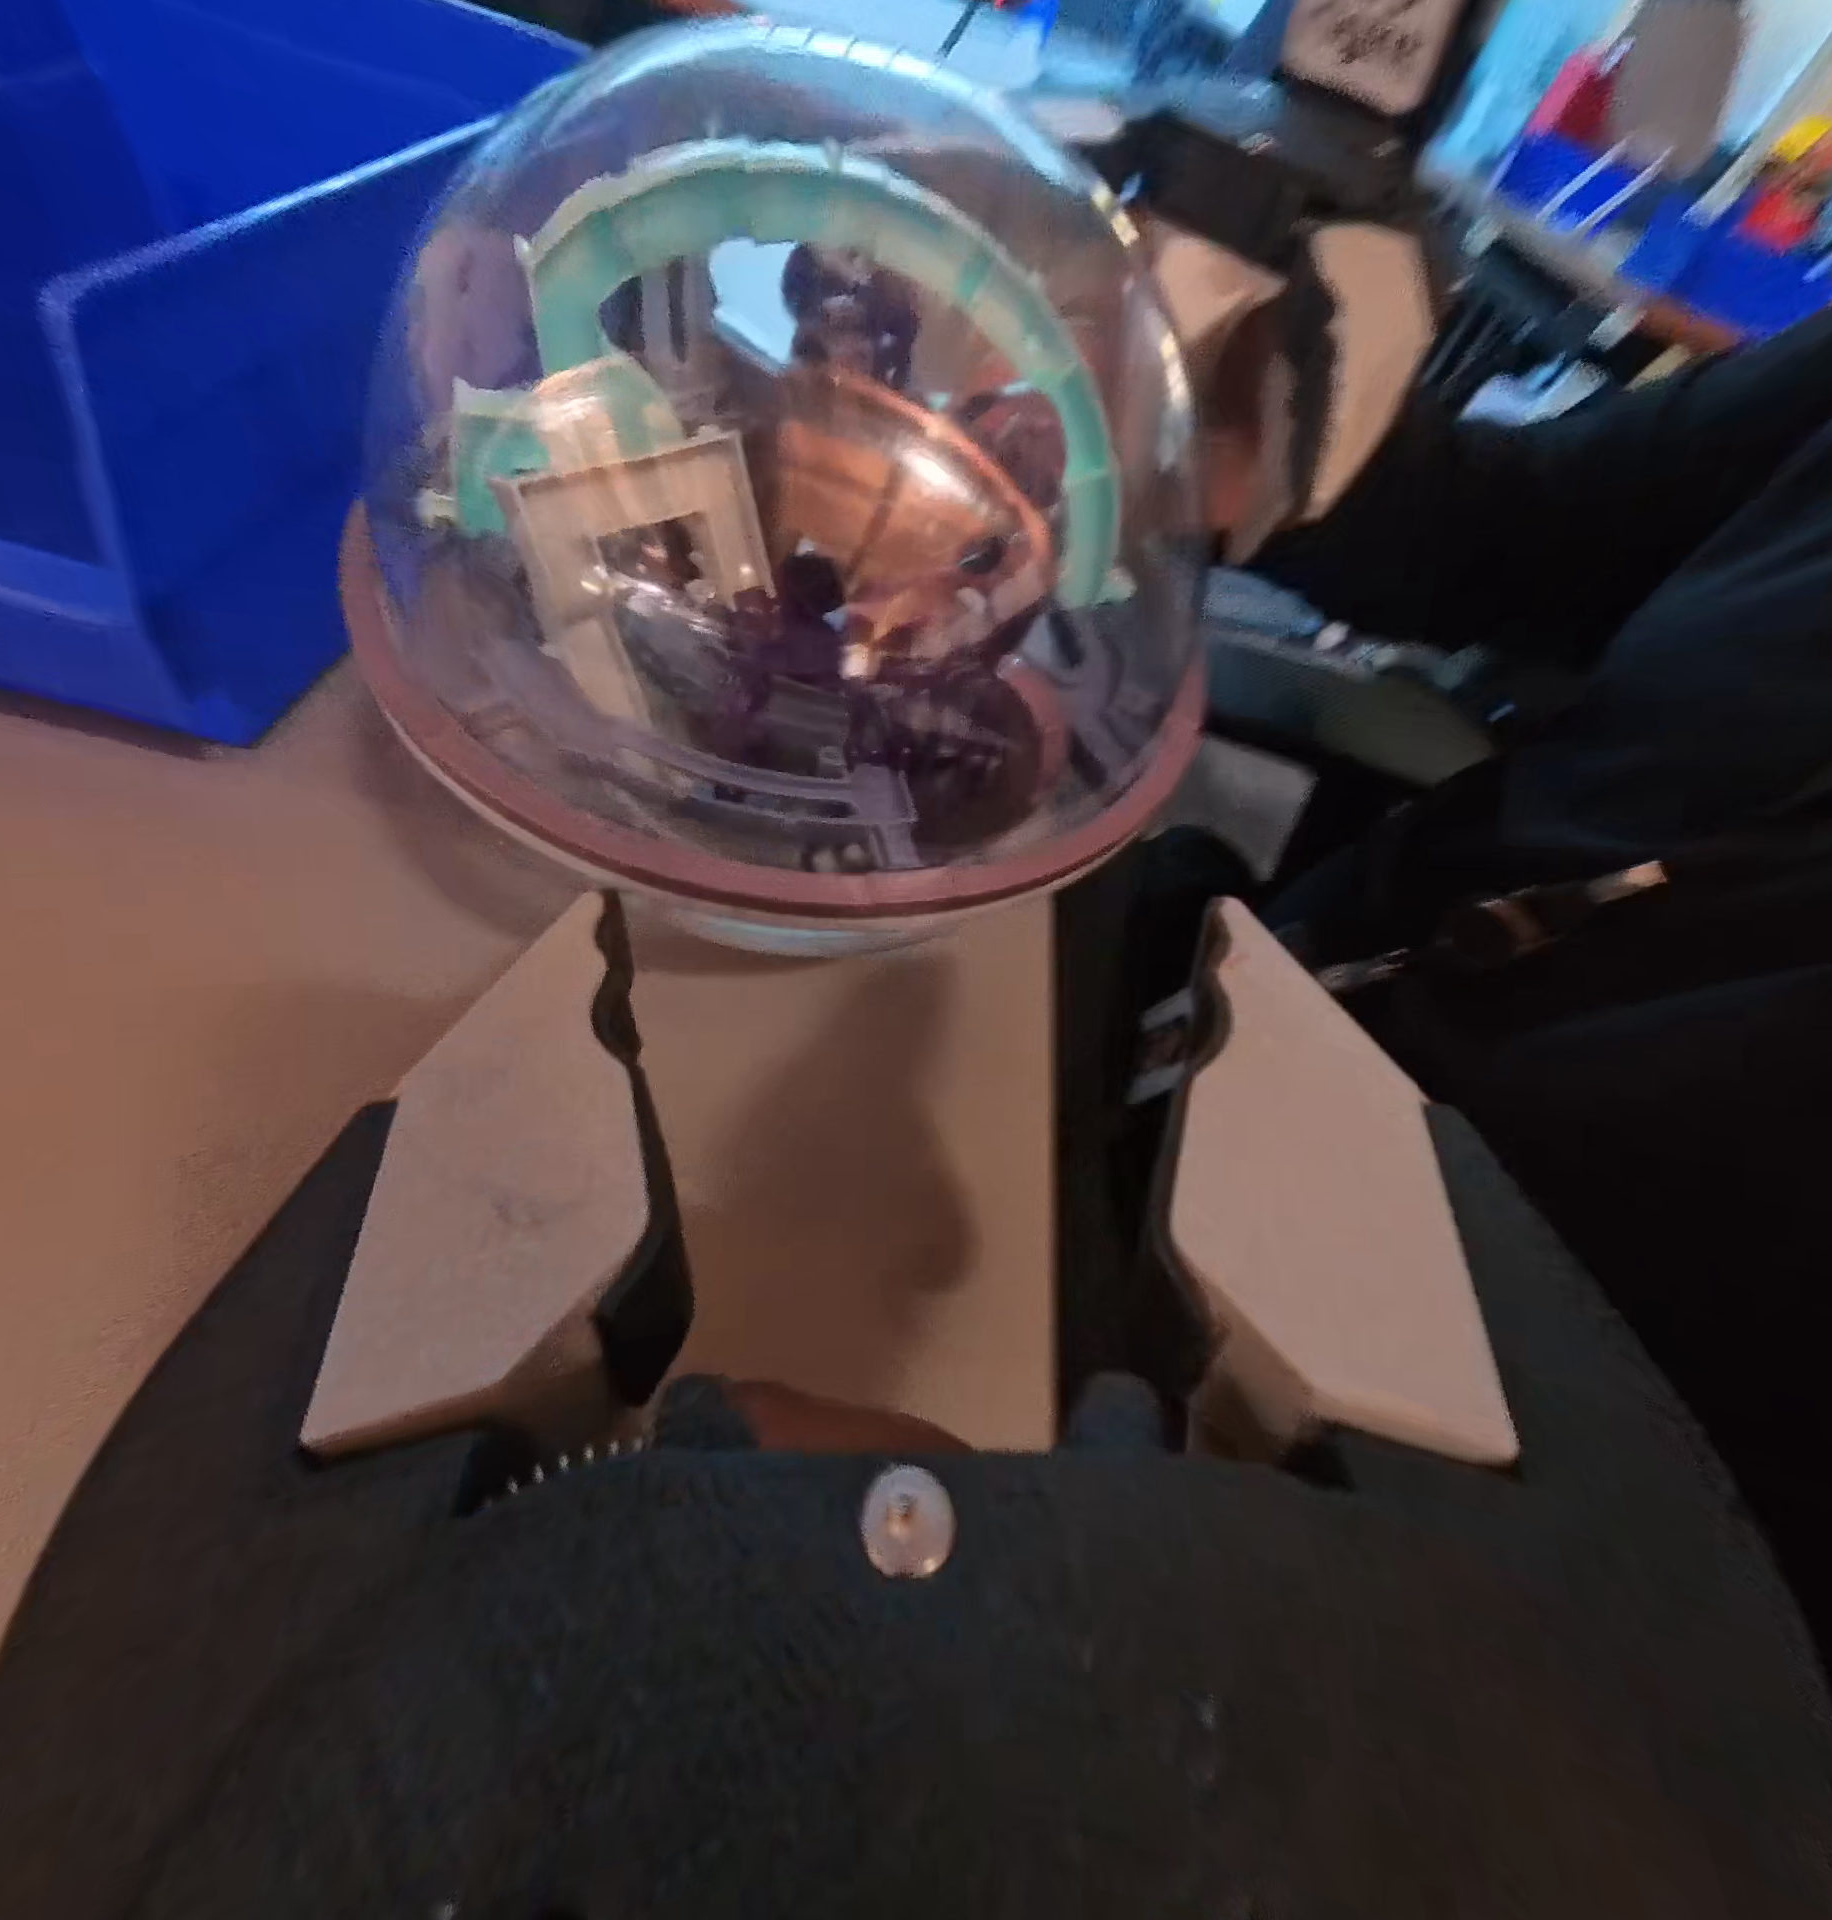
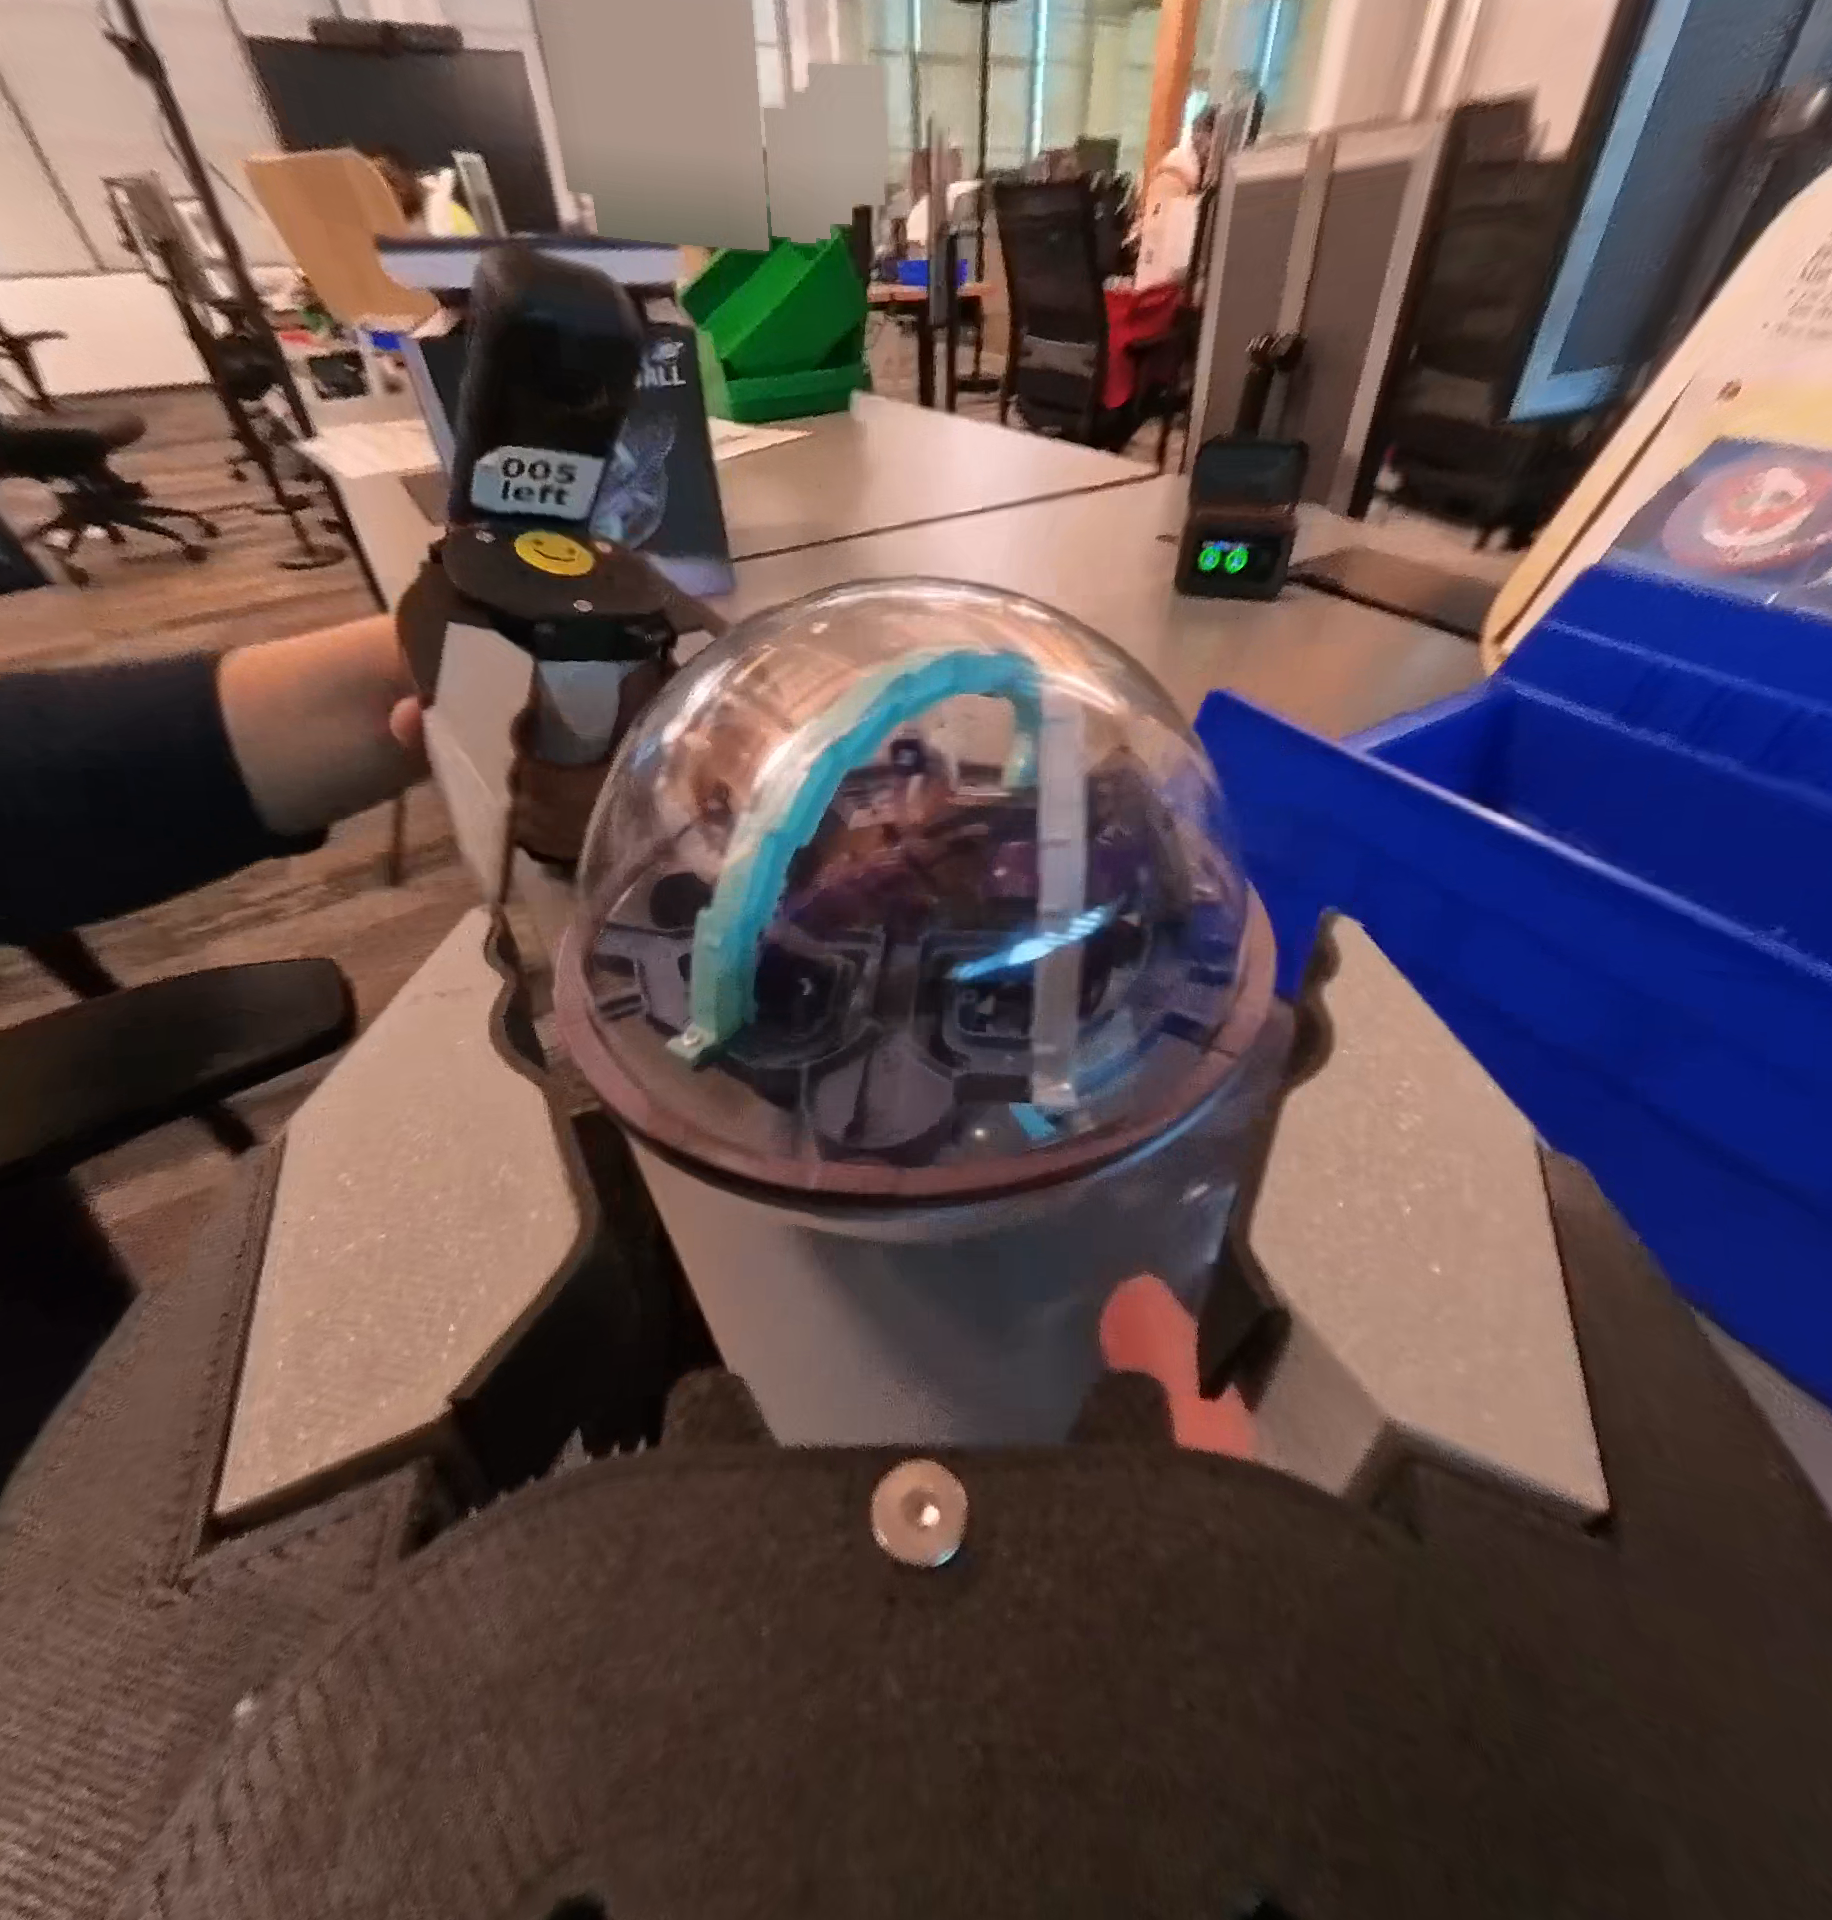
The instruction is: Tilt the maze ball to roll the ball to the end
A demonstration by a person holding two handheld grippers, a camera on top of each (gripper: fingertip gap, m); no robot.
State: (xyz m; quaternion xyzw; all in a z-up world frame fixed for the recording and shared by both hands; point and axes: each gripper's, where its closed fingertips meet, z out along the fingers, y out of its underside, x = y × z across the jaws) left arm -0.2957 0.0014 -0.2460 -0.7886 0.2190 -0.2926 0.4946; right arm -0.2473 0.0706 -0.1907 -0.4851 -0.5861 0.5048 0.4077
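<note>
Between the right gripper's (image 2: 912,997) jaws we find the maze ball (image 2: 912,883) pinched at its equatorial rim: rigid, slick, light, we judge. Left gripper (image 1: 912,971), at 10 o'clock, stands spread.

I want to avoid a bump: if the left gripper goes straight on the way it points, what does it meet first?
Most likely the maze ball: it sits directly ahead of the open left gripper, just beyond the fingertips. Depth is unclear.
</note>
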